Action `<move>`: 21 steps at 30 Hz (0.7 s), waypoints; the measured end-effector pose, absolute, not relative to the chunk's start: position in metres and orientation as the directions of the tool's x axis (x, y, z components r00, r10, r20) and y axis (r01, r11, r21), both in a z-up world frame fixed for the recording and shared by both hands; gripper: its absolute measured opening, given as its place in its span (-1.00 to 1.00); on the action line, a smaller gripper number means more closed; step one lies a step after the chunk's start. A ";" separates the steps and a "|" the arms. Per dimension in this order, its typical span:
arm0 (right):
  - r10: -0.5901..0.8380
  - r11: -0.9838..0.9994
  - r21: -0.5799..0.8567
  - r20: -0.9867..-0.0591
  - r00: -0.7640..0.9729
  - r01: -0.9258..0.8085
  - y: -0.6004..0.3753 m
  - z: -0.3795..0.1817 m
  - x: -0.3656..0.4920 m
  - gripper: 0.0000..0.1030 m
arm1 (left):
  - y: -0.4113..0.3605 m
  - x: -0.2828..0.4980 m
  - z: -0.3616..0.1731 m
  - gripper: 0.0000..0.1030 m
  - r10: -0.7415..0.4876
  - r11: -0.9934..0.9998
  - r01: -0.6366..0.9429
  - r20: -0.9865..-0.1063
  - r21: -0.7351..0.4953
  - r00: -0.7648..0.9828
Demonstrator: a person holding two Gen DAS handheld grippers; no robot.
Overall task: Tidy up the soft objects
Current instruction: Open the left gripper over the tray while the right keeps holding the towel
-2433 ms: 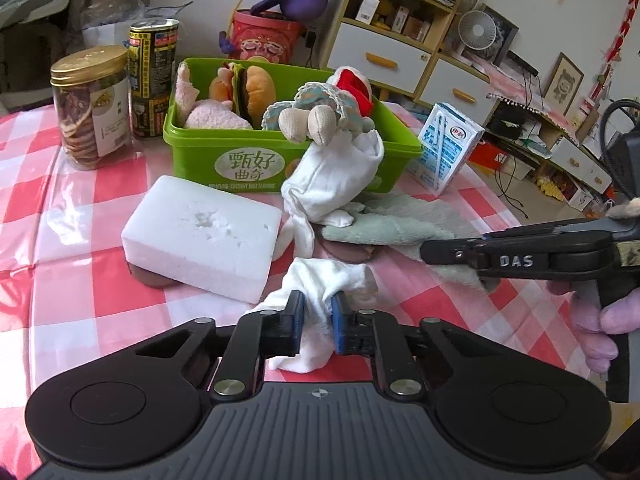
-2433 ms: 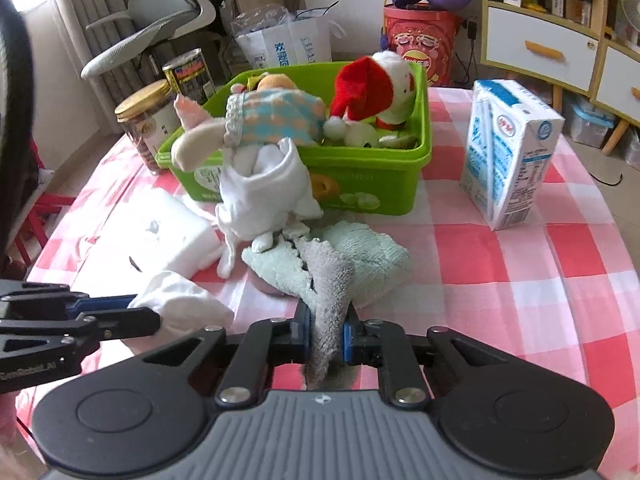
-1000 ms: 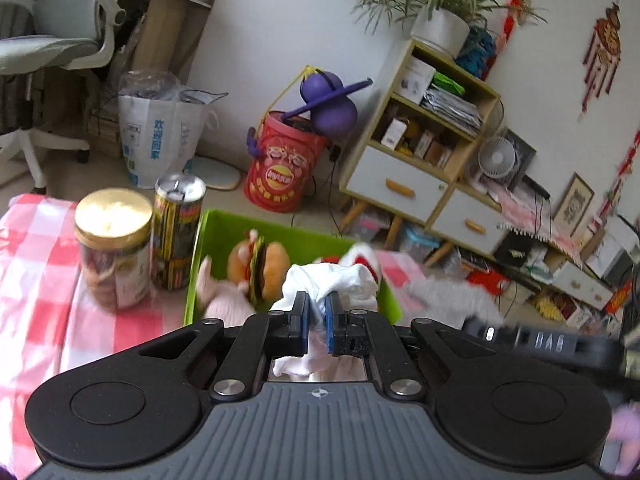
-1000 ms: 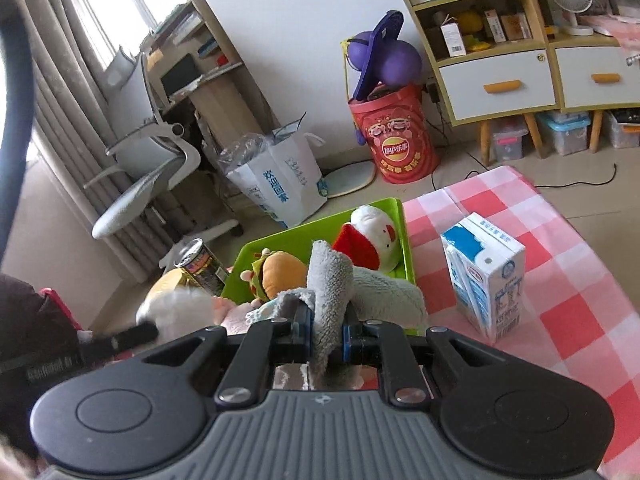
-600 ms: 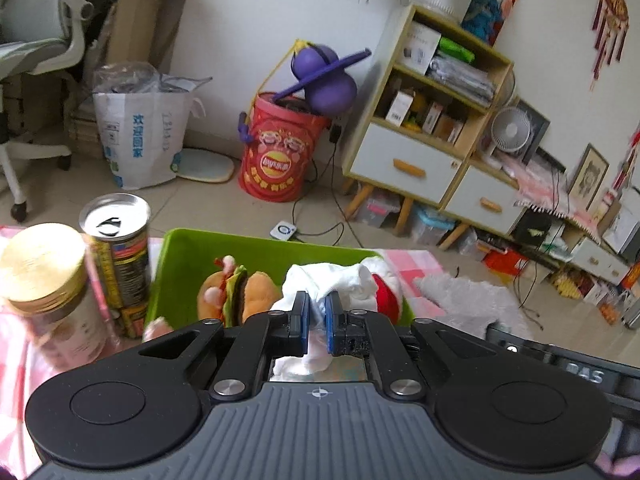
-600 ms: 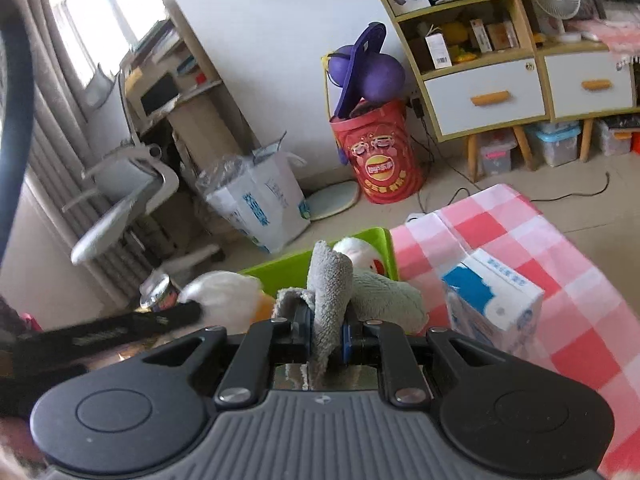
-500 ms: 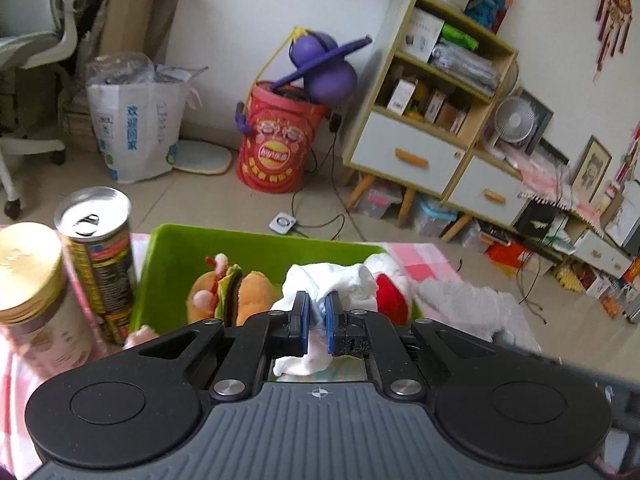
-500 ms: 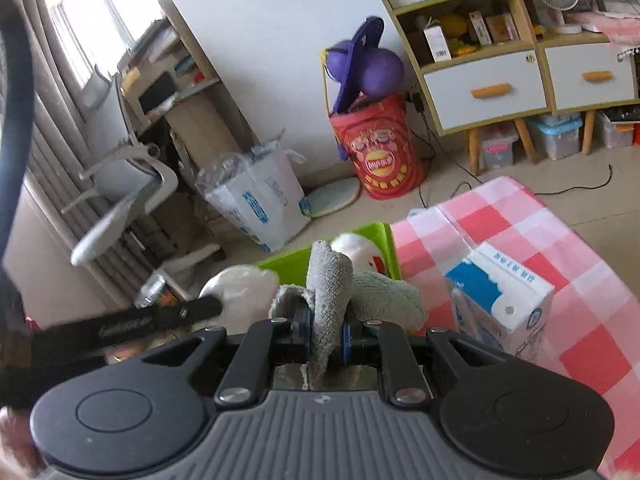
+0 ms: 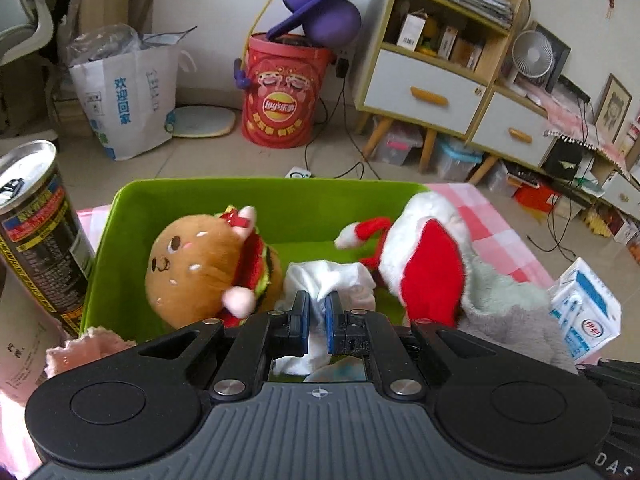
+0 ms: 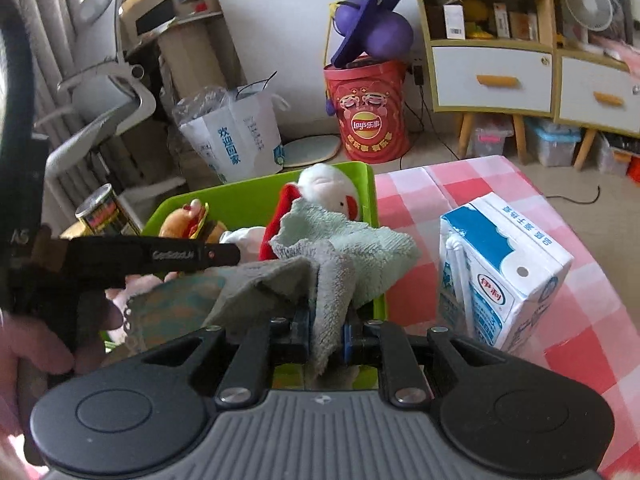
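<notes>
My left gripper [image 9: 318, 316] is shut on a white cloth [image 9: 332, 280] and hangs over the green bin [image 9: 256, 200], between a burger plush [image 9: 200, 268] and a red-and-white plush [image 9: 428, 256]. My right gripper [image 10: 326, 328] is shut on a grey-green towel [image 10: 344, 248], which drapes over the bin's near right corner [image 10: 370, 196]. In the right wrist view the left gripper [image 10: 236, 256] reaches across from the left, held by a hand [image 10: 24, 344]. The towel [image 9: 508, 308] also shows at the right in the left wrist view.
A milk carton [image 10: 500, 264] stands right of the bin on the red checked tablecloth [image 10: 576, 280]. A tall can [image 9: 36, 232] stands left of the bin. A pink soft item [image 9: 80, 352] lies by the bin's near left corner. Floor and furniture lie beyond the table.
Both grippers have come down and forward over the bin with their cloths. The bin and its plush toys now fill much more of each view.
</notes>
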State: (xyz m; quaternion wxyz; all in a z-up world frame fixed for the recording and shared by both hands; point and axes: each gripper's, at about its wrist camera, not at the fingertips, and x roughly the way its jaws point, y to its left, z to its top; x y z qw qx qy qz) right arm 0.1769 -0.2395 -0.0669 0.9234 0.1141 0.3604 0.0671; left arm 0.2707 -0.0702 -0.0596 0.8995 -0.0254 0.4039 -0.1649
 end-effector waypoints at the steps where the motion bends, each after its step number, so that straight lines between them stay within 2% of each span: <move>1: 0.204 0.966 0.253 -0.651 0.731 -0.044 -0.239 -0.067 0.177 -1.00 | -0.070 0.272 -0.061 -0.92 -0.312 0.946 0.273 -0.723 -0.176 0.616; 7: 0.220 0.967 0.243 -0.646 0.731 -0.075 -0.237 -0.066 0.176 -1.00 | -0.067 0.273 -0.066 -0.87 -0.303 0.949 0.261 -0.730 -0.176 0.612; 10: 0.230 0.966 0.242 -0.644 0.729 -0.092 -0.234 -0.065 0.176 -1.00 | -0.066 0.271 -0.063 -0.80 -0.301 0.950 0.265 -0.729 -0.168 0.615; 12: 0.232 0.965 0.246 -0.645 0.728 -0.090 -0.234 -0.066 0.176 -1.00 | -0.066 0.270 -0.061 -0.68 -0.300 0.949 0.267 -0.726 -0.165 0.619; 16: 0.244 0.961 0.263 -0.637 0.732 -0.091 -0.235 -0.063 0.176 -1.00 | -0.068 0.267 -0.057 -0.66 -0.297 0.949 0.278 -0.719 -0.149 0.628; 19: 0.246 0.960 0.266 -0.633 0.734 -0.092 -0.236 -0.060 0.176 -1.00 | -0.067 0.266 -0.055 -0.52 -0.301 0.948 0.279 -0.715 -0.153 0.631; 21: 0.243 0.960 0.268 -0.631 0.736 -0.087 -0.238 -0.059 0.176 -1.00 | -0.066 0.265 -0.053 -0.34 -0.304 0.947 0.280 -0.709 -0.156 0.636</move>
